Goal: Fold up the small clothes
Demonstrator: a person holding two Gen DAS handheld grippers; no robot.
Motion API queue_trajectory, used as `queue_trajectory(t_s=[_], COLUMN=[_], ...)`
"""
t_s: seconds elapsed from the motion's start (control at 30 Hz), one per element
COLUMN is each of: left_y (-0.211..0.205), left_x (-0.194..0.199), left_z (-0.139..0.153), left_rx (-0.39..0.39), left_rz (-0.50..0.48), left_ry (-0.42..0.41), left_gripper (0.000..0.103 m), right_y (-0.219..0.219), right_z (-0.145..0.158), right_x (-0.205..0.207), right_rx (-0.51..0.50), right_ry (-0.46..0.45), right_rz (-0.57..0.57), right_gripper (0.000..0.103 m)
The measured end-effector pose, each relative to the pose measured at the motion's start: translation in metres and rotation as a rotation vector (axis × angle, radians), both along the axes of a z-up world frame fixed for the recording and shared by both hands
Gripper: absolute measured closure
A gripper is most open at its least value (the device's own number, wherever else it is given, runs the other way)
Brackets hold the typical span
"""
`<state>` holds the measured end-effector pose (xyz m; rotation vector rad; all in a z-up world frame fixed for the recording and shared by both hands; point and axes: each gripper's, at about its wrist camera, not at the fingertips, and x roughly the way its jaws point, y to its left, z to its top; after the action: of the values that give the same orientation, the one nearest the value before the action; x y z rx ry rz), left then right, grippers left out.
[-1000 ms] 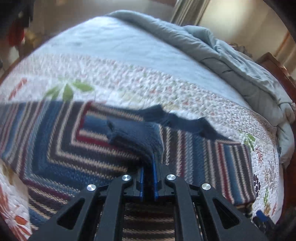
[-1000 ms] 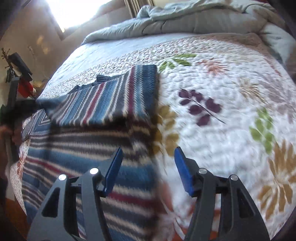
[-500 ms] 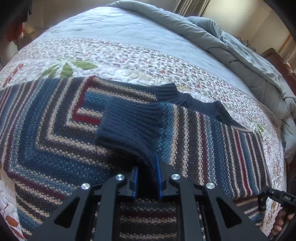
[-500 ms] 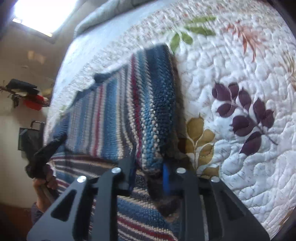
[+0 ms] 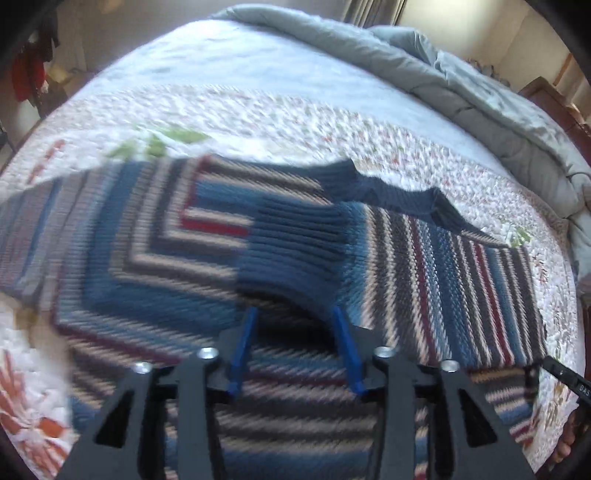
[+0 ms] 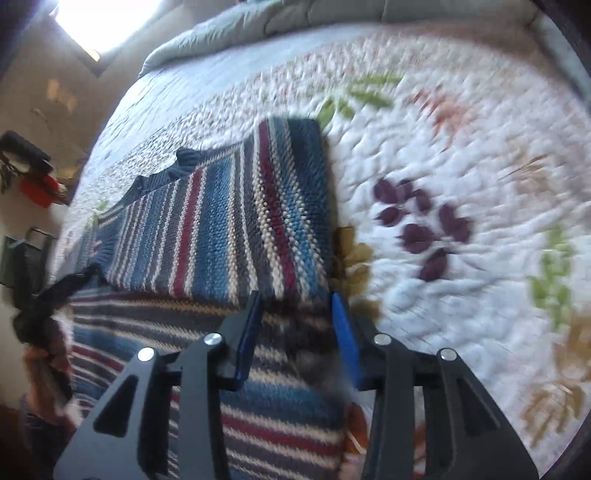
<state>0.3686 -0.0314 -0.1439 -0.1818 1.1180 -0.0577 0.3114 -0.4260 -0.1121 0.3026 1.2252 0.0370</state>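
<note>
Letting go: my left gripper (image 5: 293, 341) has just opened off the navy cuff (image 5: 295, 251), my right gripper (image 6: 295, 332) off the folded side of the striped sweater (image 6: 229, 221) on the bed (image 6: 461, 155). I'd back away straight, snagging nothing.

A home bedroom: a made bed with a floral quilt (image 6: 461, 155), a rumpled grey duvet (image 5: 461, 85) along its far edge, curtains (image 5: 373, 11) and a sunlit window (image 6: 92, 18) behind.
</note>
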Motion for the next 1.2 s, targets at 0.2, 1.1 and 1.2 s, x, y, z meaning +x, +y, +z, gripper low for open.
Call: queue_trajectory(t_s=[0.2, 1.1, 1.2], left_y=[0.099, 0.4, 0.406], left_x=[-0.034, -0.018, -0.019], left_z=[0.022, -0.032, -0.033], left_rx=[0.066, -0.182, -0.252], left_rz=[0.109, 0.692, 0.716], left_ry=[-0.004, 0.036, 0.015], left_gripper=[0.025, 0.073, 0.089], right_y=[0.041, 0.143, 0.141], right_z=[0.012, -0.032, -0.032], right_x=[-0.047, -0.051, -0.053], right_rx=[-0.064, -0.228, -0.218], right_ry=[-0.037, 0.015, 0.006], right_rz=[0.114, 0.335, 0.328], right_gripper=[0.059, 0.054, 0.054])
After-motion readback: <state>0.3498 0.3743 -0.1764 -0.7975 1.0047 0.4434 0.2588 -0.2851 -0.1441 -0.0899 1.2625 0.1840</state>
